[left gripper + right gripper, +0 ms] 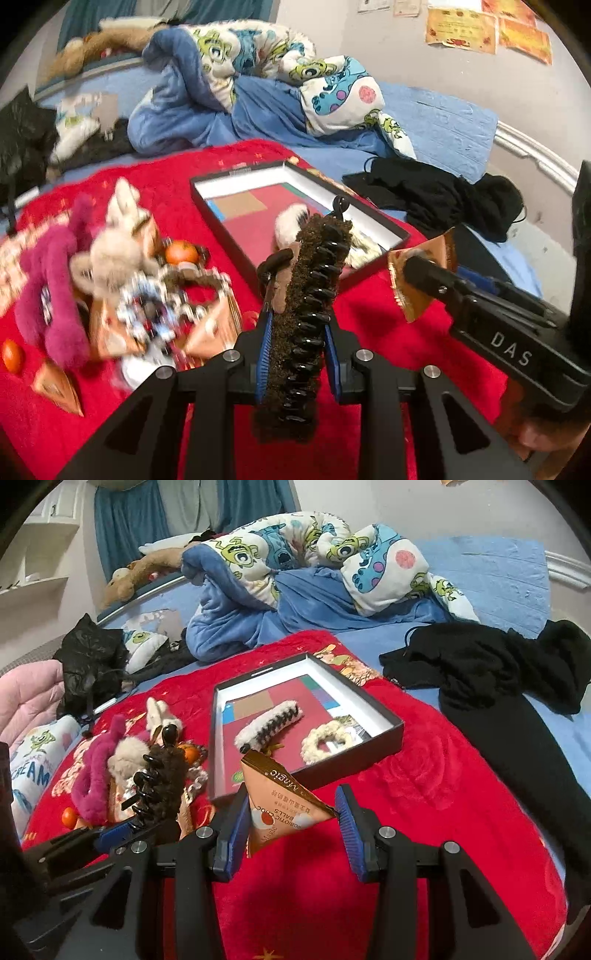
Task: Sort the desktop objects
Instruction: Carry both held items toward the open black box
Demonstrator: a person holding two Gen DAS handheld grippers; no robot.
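My left gripper point(298, 321) is shut on a brown fuzzy claw clip point(314, 258) with black teeth, held upright just in front of the black shallow box point(221, 225). In the right wrist view that clip point(166, 779) shows at lower left. My right gripper point(291, 823) is shut on an orange triangular snack packet point(275, 797), near the box's front rim point(373, 753). From the left wrist view this packet point(410, 306) hangs at the right. Inside the box lie a white fuzzy claw clip point(269, 722) and a cream scrunchie-like clip point(314, 747).
A pile to the left of the box on the red blanket point(424, 794) holds a magenta fuzzy clip point(96, 775), a cream fuzzy piece point(125, 760), small orange fruits point(181, 251) and more packets. Black clothing point(498, 672) lies right of the box, a rumpled quilt point(295, 554) behind.
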